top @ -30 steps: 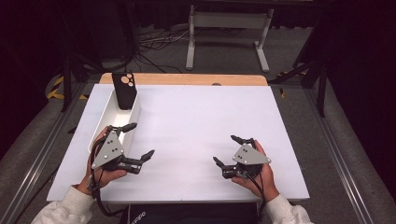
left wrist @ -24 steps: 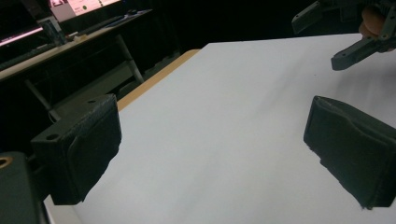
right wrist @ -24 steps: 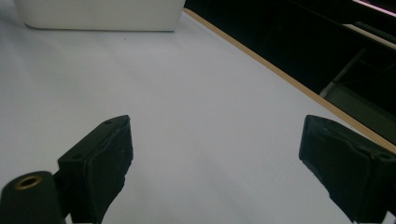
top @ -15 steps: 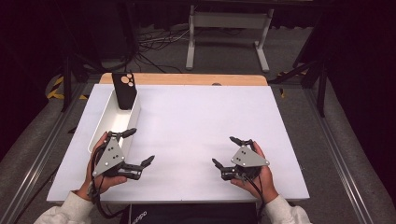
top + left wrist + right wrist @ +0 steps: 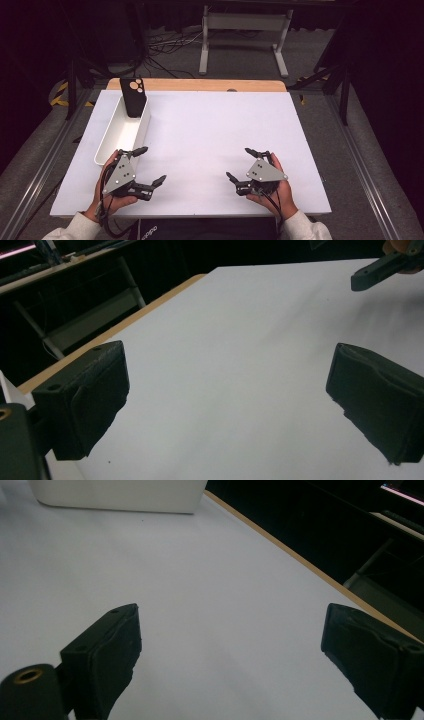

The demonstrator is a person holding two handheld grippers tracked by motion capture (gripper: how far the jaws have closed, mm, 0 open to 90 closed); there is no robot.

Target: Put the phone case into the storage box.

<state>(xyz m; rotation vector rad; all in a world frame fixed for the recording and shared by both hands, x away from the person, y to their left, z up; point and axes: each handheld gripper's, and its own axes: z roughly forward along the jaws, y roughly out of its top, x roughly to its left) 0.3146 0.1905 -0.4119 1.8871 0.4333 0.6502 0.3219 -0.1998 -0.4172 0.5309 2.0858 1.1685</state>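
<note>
A: Near edge of the white desk [image 5: 210,145]. What do the two tools show?

B: The left hand-held gripper [image 5: 143,166] and the right hand-held gripper [image 5: 244,165] each sit in a hand, jaws spread wide, nothing between them. The gripper views confirm it: bare white surface lies between both pairs of black jaws.

A: And farther out, at the left?

B: A long white plastic bin [image 5: 123,131] lies just beyond the left hand-held gripper. A black smartphone with a round camera cluster [image 5: 133,97] stands upright in the bin's far end, leaning on the end wall.

A: Stage of the work?

B: Judged from this layout, the phone is already in the bin and both tools are free of it; nothing else on the desk appears left to handle.
</note>
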